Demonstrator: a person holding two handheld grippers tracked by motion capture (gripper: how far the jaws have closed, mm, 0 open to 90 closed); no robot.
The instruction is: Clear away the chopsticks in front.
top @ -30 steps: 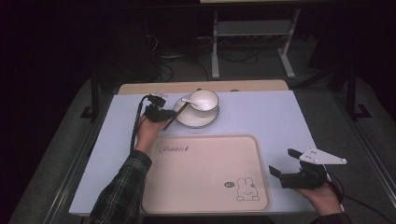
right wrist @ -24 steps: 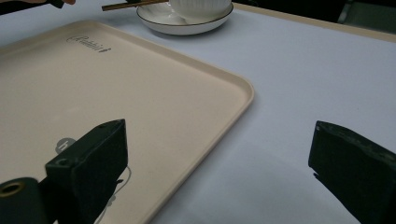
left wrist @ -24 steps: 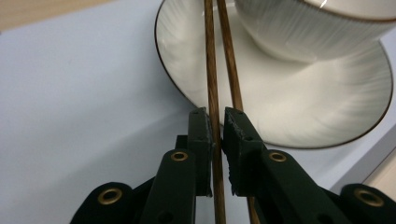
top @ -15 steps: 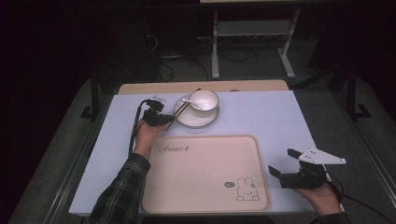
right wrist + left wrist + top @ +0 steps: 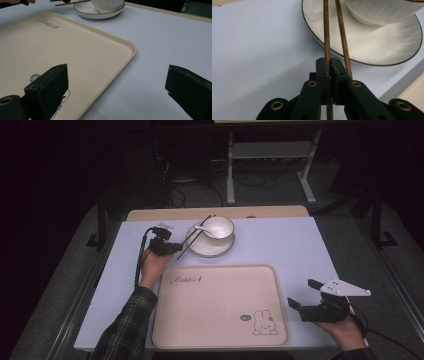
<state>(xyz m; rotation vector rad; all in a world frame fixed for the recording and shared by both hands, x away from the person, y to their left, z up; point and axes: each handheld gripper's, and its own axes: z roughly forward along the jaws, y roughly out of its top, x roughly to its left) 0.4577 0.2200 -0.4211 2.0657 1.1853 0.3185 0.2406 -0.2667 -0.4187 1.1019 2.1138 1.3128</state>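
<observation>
The left gripper is seen at the left of the table, its jaws pressed together on one wooden chopstick; the second chopstick lies just beside it, outside the jaws, and whether it touches them cannot be told. Both sticks reach across the rim of the white plate, on which a white bowl with a spoon stands. A beige tray with a rabbit print is laid near the front edge. At the right, the right gripper is held with jaws spread wide, nothing between them, beside the tray's right edge. Compared with a second ago, little is changed: the left gripper has shifted only slightly at the plate's left, and the right one has stayed put.
</observation>
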